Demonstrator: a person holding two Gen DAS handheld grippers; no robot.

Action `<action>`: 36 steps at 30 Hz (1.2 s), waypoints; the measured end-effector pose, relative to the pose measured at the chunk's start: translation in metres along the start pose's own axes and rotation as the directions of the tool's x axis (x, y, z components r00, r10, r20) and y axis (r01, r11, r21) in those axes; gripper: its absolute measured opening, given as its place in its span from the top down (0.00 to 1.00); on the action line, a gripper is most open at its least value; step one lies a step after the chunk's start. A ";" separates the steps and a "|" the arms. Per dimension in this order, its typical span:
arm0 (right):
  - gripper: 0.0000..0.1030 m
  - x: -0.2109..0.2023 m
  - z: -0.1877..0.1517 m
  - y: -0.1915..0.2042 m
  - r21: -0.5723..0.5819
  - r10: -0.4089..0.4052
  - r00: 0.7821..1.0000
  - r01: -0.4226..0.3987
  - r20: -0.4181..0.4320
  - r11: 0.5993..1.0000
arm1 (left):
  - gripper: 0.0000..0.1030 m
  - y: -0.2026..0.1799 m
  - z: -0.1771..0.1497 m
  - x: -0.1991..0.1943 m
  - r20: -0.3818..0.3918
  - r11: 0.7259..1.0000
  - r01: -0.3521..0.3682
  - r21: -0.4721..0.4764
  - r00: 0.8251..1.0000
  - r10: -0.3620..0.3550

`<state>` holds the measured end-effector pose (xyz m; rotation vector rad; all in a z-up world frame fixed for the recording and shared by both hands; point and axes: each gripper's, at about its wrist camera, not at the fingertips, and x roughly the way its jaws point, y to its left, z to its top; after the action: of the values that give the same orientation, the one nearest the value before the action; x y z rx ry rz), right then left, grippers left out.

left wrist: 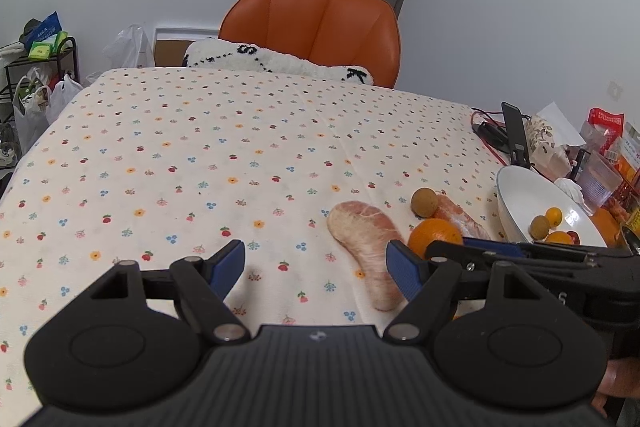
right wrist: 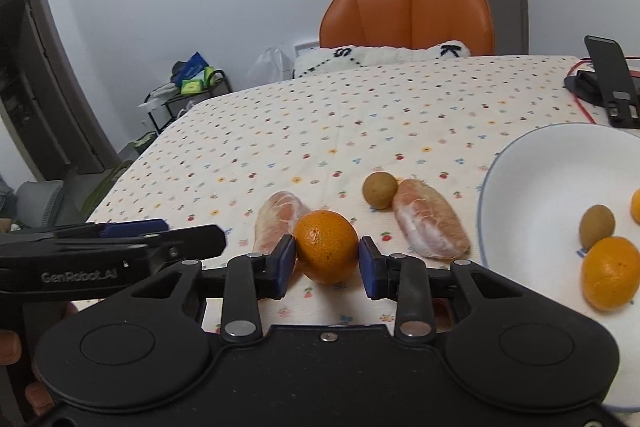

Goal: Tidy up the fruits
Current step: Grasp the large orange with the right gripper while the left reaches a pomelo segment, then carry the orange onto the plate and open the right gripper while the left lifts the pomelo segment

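Right gripper [right wrist: 327, 259]: jaws around the orange [right wrist: 327, 246], one blue pad at each side of it. The left pad touches the peel; at the right pad I cannot tell whether there is contact or a thin gap, so a firm pinch is not certain.
Orange: sits between the right jaws, low over the flowered tablecloth [right wrist: 320, 131]; whether it rests on the cloth or is lifted cannot be told. In the left wrist view it shows just beyond the left gripper's right finger.
Left gripper [left wrist: 316, 269]: jaws spread wide, nothing between them, only tablecloth under the gap.
Pomelo segment, near [left wrist: 370, 251]: peeled, pinkish, lying on the cloth just ahead of the left gripper's right pad; in the right wrist view it lies behind and to the left of the orange.
Pomelo segment, far [right wrist: 430, 223]: ahead and to the right of the right jaws, on the cloth, near the bowl's rim.
Brown round fruit [right wrist: 380, 190]: ahead of the right jaws, touching the far segment's upper end.
White bowl [right wrist: 520, 179]: right of the right jaws; holds a second orange [right wrist: 610, 273], another small brown fruit [right wrist: 597, 221] and more orange fruit at the frame edge.
Orange chair [right wrist: 408, 7]: beyond the far table edge, past both jaws.
Phone stand [right wrist: 610, 83]: far right, beyond the bowl.
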<state>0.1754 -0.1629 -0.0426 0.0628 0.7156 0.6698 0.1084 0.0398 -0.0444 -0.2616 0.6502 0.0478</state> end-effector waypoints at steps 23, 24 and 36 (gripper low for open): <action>0.70 -0.045 0.003 -0.031 0.060 -0.044 0.994 0.038 0.098 0.997 | 0.36 -0.045 -0.006 0.031 -0.018 0.995 0.026 0.095 1.000 -0.024; 0.70 -0.047 0.003 -0.032 0.065 -0.047 0.994 0.040 0.103 0.997 | 0.38 -0.048 -0.008 0.034 -0.024 0.994 0.015 0.112 1.000 -0.013; 0.70 -0.070 -0.006 -0.050 0.113 -0.110 0.985 0.095 0.133 0.989 | 0.65 -0.050 -0.012 0.029 -0.019 0.989 0.003 0.150 1.000 0.000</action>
<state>0.1601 -0.2450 -0.0200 0.1677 0.6155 0.5226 0.1304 -0.0126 -0.0594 -0.1174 0.6693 -0.0056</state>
